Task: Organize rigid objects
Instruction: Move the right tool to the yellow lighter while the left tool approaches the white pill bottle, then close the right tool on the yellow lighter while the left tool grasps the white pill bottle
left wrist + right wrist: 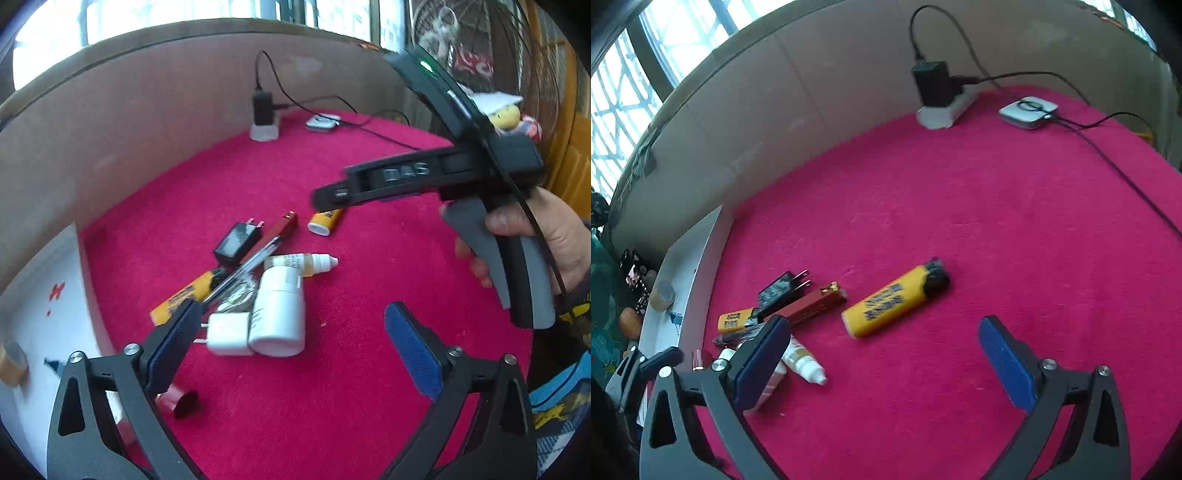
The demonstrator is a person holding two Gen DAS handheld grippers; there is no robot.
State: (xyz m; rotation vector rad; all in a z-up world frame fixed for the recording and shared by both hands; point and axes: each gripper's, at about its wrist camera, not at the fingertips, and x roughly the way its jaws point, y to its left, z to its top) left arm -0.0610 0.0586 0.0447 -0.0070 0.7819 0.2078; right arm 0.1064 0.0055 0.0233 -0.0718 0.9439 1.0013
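Both tongs spread wide over a cluttered red surface.

The left tongs hover over a white bottle and white plug; the right tongs, empty, sit near a yellow lighter.

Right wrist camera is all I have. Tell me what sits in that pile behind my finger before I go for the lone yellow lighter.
Observer: A white plug adapter lies at the near edge of the pile.
Operator: Say what touches it.
Observer: A white bottle on its side rests against it.
Operator: Report the other gripper.
Observer: The left gripper is open over that pile and holds nothing.
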